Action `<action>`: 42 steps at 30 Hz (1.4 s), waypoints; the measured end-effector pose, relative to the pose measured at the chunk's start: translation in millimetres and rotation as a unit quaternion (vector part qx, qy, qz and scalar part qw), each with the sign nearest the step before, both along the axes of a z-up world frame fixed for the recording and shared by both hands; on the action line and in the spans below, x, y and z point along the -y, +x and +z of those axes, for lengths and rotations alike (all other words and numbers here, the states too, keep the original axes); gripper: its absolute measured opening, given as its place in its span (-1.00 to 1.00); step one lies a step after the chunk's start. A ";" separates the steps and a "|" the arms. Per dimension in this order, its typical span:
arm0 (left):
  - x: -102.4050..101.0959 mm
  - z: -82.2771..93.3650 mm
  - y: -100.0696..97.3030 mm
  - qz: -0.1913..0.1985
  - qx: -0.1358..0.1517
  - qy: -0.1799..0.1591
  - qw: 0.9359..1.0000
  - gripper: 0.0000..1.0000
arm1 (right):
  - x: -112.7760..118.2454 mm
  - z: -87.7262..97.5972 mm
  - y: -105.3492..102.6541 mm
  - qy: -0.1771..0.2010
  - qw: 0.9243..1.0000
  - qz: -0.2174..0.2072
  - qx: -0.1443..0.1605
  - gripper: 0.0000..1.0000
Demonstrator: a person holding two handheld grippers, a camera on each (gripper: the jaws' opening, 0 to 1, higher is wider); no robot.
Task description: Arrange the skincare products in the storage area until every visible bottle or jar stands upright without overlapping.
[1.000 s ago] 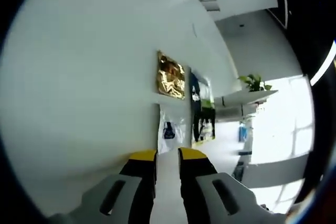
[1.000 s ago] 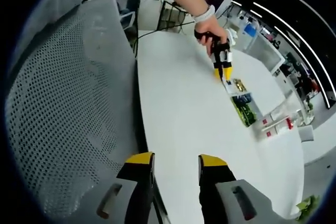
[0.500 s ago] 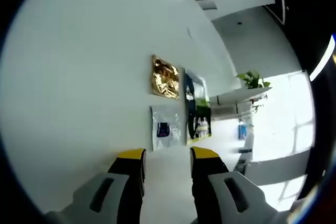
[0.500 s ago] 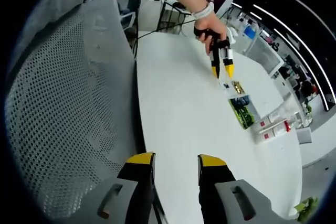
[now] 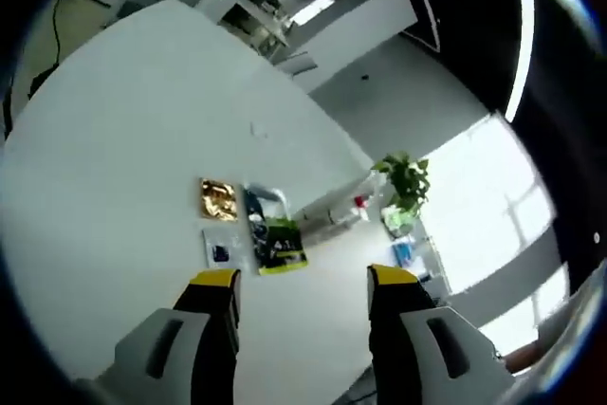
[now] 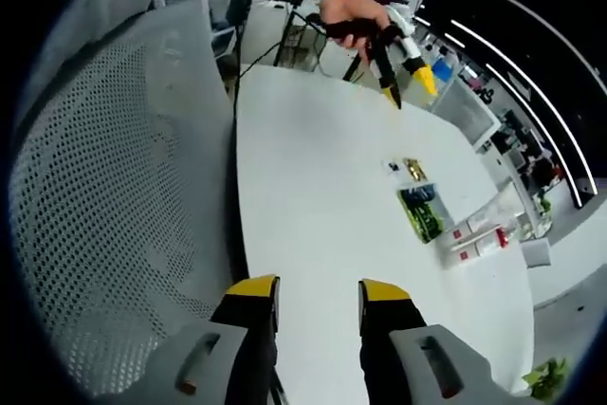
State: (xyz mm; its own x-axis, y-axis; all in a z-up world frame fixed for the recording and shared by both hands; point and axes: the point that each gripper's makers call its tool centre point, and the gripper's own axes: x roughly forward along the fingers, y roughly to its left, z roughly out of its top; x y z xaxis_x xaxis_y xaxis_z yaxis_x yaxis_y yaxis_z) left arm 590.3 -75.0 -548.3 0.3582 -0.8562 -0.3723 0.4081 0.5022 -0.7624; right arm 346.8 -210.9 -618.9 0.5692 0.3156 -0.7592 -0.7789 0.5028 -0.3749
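In the left gripper view, the left gripper [image 5: 303, 284] is wide apart and empty at the bottom of the frame above the white round worktop [image 5: 114, 139]. At centre left lie a gold foil sachet [image 5: 218, 199], a small clear sachet [image 5: 220, 252] and a green-and-black packet [image 5: 275, 244]; a potted green plant [image 5: 403, 177] stands right of centre.

In the right gripper view, the right gripper [image 6: 318, 293] is narrowly apart, empty, at the bottom. A grey perforated mesh chair back [image 6: 104, 196] takes up the left. Two white tubes with red labels [image 6: 484, 230] lie flat at centre right, just beside the packet.

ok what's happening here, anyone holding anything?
Nothing is held. The left gripper hangs open in the air above the white oval table, in a person's hand. The right gripper is open at the near edge. A gold sachet, green packet and white tubes lie flat.
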 end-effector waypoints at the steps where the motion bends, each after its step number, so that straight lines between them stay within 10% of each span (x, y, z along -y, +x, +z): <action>1: -1.8 5.2 -6.3 0.001 0.007 0.000 1.000 -0.01 | 0.7 1.5 1.4 0.000 1.000 -0.002 0.005 -0.41; 15: -26.1 50.9 -98.6 0.020 0.146 -0.012 0.989 0.05 | 4.3 23.6 11.3 -0.003 0.997 -0.012 0.073 -0.42; 21: -40.9 60.8 -114.2 0.069 0.226 0.000 0.972 0.40 | 10.0 34.7 16.0 0.007 0.995 -0.031 0.096 -0.39; 32: -46.6 54.2 -148.8 0.066 0.301 0.031 0.951 0.42 | 4.6 64.4 24.0 0.054 0.987 -0.048 0.145 -0.37; 37: -62.3 66.1 -150.3 0.102 0.316 0.019 0.943 0.26 | -6.3 105.1 31.5 0.169 0.964 -0.110 0.173 -0.25; 42: -55.8 84.9 -149.1 0.121 0.380 0.042 0.916 0.31 | -18.2 130.4 25.6 0.293 0.927 -0.138 0.187 0.06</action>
